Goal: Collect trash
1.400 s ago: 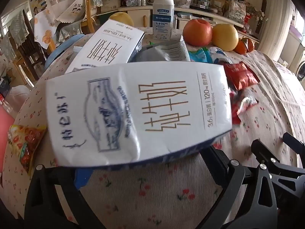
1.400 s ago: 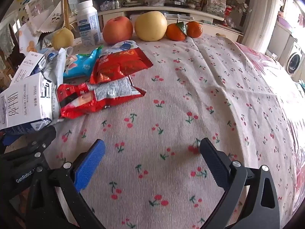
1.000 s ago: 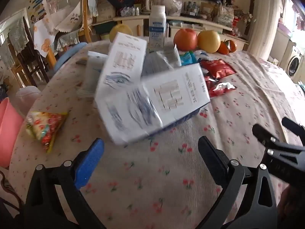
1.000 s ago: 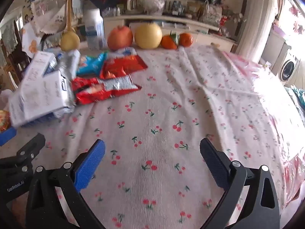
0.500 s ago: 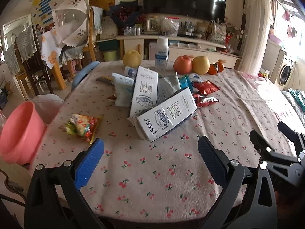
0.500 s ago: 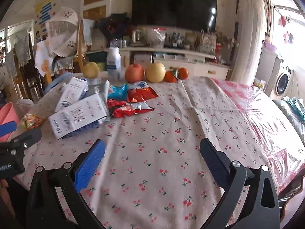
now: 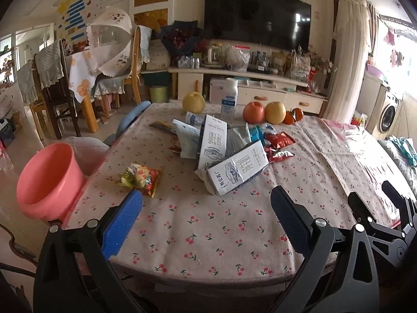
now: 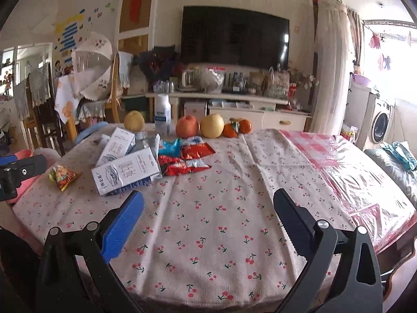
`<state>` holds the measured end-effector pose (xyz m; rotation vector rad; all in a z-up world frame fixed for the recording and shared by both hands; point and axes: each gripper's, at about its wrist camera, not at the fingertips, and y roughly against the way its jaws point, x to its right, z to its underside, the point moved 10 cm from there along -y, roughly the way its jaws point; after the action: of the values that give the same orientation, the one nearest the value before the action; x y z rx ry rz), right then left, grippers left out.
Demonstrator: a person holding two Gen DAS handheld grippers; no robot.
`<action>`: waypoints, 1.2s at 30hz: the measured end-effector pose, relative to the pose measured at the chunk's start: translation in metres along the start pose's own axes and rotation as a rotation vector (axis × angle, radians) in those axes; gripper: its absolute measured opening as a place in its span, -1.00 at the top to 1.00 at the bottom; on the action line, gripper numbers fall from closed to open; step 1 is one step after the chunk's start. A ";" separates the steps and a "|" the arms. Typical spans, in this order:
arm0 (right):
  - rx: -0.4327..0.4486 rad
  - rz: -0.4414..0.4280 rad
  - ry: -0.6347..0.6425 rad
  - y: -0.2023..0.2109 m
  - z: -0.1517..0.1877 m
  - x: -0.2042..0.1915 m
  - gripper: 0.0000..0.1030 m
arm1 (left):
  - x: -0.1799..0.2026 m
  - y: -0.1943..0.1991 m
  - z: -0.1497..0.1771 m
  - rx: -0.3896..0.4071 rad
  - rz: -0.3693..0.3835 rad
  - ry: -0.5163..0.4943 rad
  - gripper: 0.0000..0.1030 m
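Trash — a white printed milk carton [image 7: 238, 170] — lies released on the cherry-print tablecloth [image 7: 208, 229] at twelve o'clock, as the left gripper [image 7: 206, 208] and right gripper [image 8: 208, 208], both wide open and empty, have pulled back; pink plastic bin [image 7: 47, 180] at nine o'clock awaits.

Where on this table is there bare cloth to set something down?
Free: the near edge of the tablecloth in front of the milk carton, and the right side past the red wrappers. Crowded: the far-left cluster by the fruit.
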<state>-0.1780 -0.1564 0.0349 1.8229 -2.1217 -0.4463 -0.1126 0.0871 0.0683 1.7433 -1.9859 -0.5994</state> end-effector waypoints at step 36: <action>-0.015 -0.109 0.080 -0.001 0.006 -0.030 -0.91 | -0.004 0.000 0.000 0.028 -0.061 -0.062 -0.93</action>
<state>-0.1752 -0.1265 0.0277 1.9211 -1.9689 -0.4058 -0.1122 0.0914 0.0684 1.8288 -1.9981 -0.6561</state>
